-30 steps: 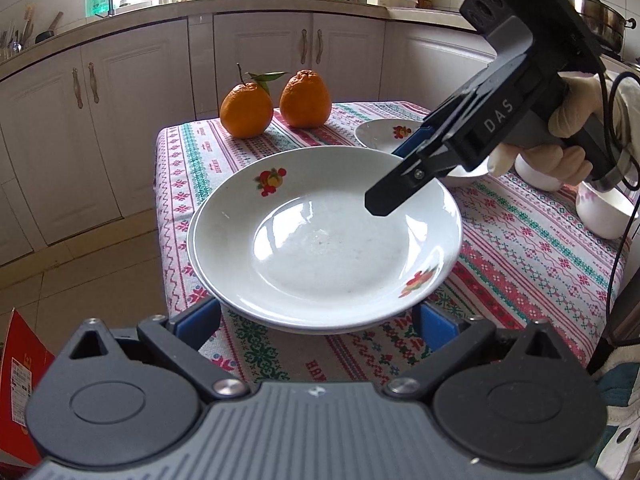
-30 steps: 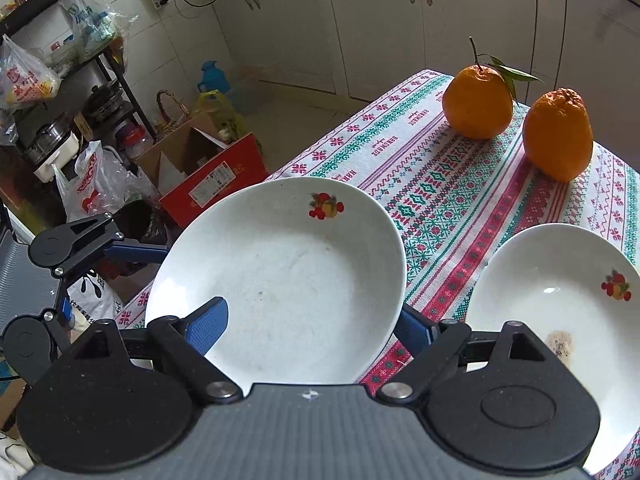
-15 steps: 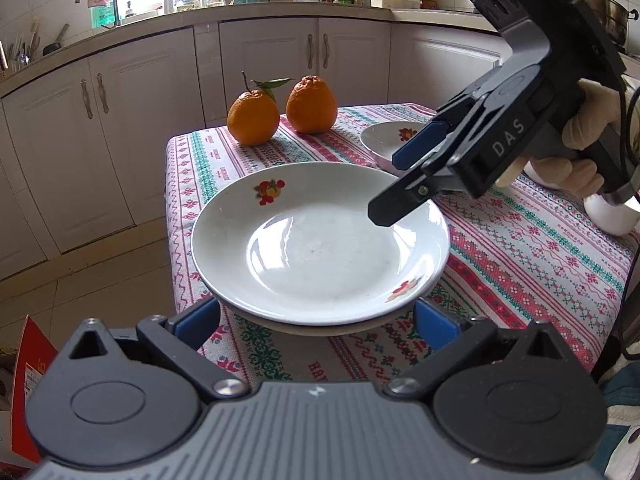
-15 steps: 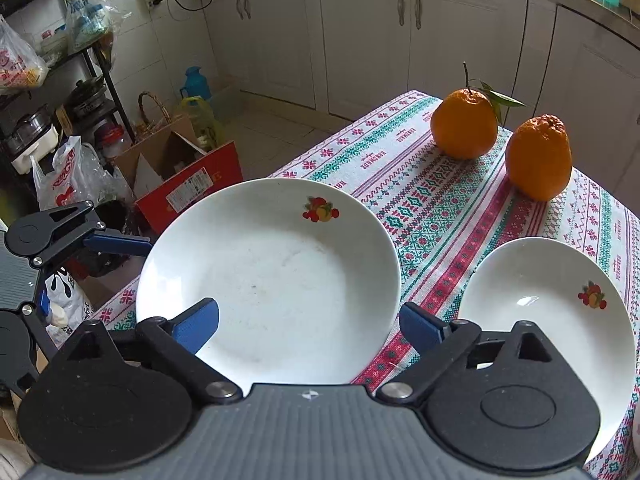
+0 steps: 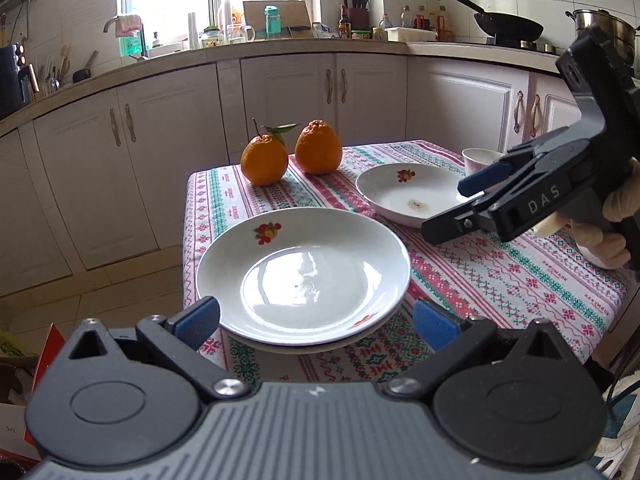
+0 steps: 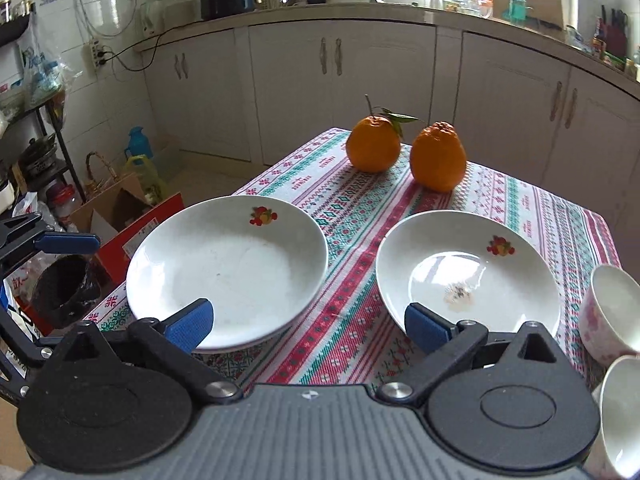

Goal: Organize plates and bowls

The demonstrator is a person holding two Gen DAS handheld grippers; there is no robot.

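Two plates are sitting stacked (image 5: 303, 280) at the table's near corner, while a soiled plate (image 6: 468, 276) and two bowls (image 6: 612, 308) are awaiting sorting, the right gripper (image 6: 308, 320) opening on nothing and the left gripper (image 5: 316, 320) standing apart, empty.

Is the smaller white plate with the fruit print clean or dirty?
Dirty: the smaller white plate has a brownish food smear at its centre; otherwise it is empty.

"DAS" in white capitals on side of right gripper (image 5: 464, 210); small repeated lettering along tablecloth (image 5: 500, 276) bands, too small to read; red carton (image 6: 136, 240) print illegible.
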